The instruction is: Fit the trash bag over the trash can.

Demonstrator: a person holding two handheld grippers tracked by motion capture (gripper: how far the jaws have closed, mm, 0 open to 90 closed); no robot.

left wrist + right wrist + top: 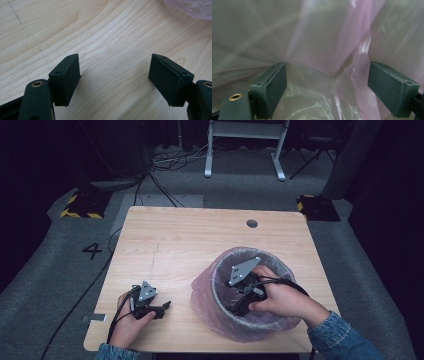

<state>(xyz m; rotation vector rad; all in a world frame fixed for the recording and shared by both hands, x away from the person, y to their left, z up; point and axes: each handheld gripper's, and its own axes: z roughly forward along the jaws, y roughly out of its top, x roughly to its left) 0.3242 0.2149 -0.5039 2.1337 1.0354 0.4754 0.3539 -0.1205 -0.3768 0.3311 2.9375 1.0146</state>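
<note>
A round bin (280, 262) lined with a pink plastic bag (205, 295) stands on the wooden table (190, 240) at the front right. My right gripper (239, 307) reaches down inside the bin, held by a hand in a denim sleeve. In the right gripper view its jaws stand wide apart, open (327, 87), with crumpled pink bag film (317, 37) close in front and nothing between them. My left gripper (162, 309) rests on the table near the front left edge. It is open (115, 80) over bare wood, and a corner of the pink bag (192, 6) shows at the top right.
A dark round hole (252, 223) sits in the table near its far edge. Beyond the table are a white desk frame (245, 150), floor cables (175, 160) and yellow-black striped blocks (80, 206). A cable (75, 305) trails off the table's left side.
</note>
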